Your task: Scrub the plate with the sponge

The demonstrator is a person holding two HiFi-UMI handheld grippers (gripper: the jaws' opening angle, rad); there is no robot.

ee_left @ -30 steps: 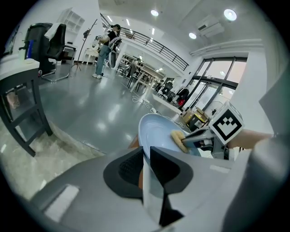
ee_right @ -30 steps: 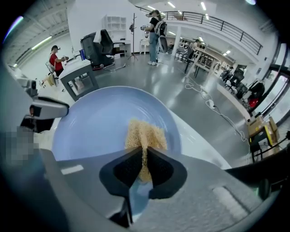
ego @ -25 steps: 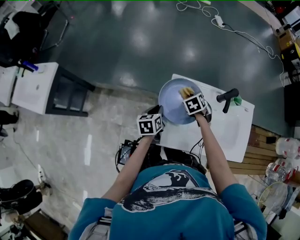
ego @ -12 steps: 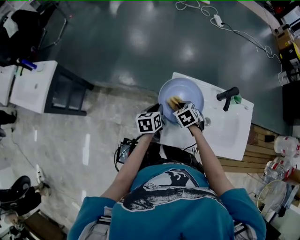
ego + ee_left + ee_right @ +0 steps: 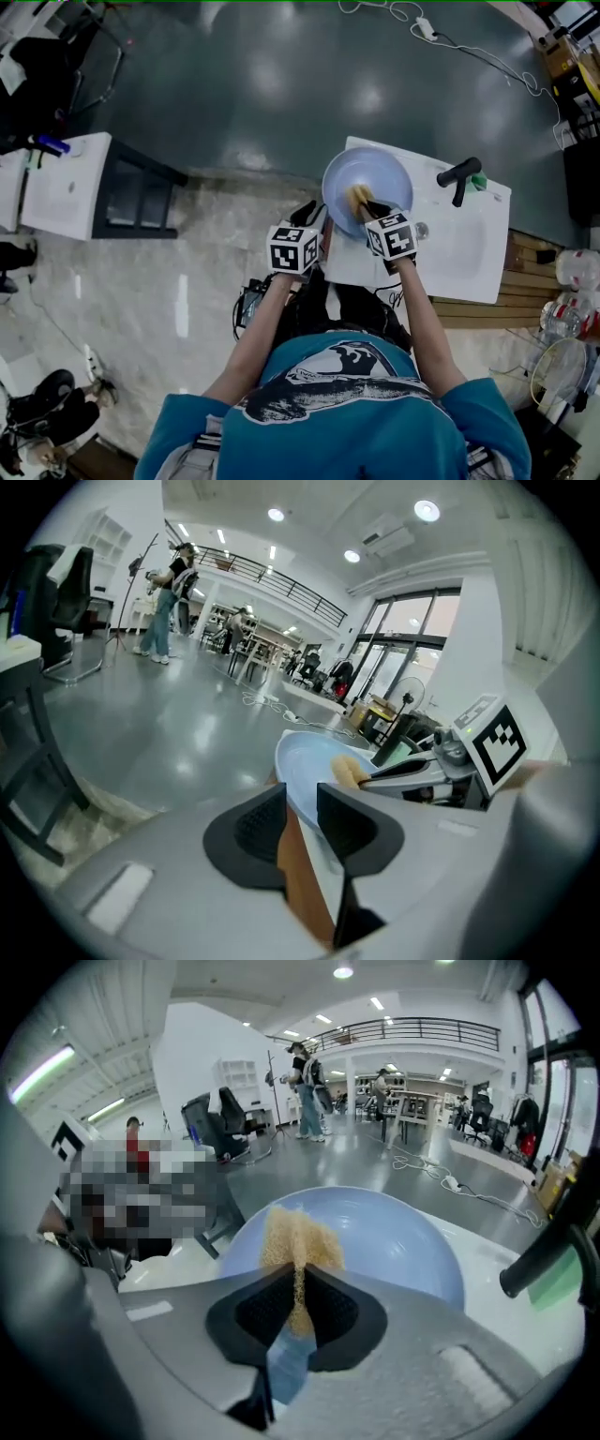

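**Scrub under way as the plate grip loosens**

The right gripper [image 5: 300, 1286] is clamped on the tan sponge [image 5: 295, 1234], which presses on the blue plate [image 5: 398, 1232] near its middle. The left gripper [image 5: 302, 810], at the plate's 8 o'clock rim in the head view, is opening with the rim between its jaws. I judge the scrubbing mid-course, but no soil shows, so the remainder is unclear.

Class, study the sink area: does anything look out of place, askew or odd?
Only the plate: it juts past the sink unit, its rim between the opening jaws of the left hand-held gripper, pads not clamping it; it might slip.
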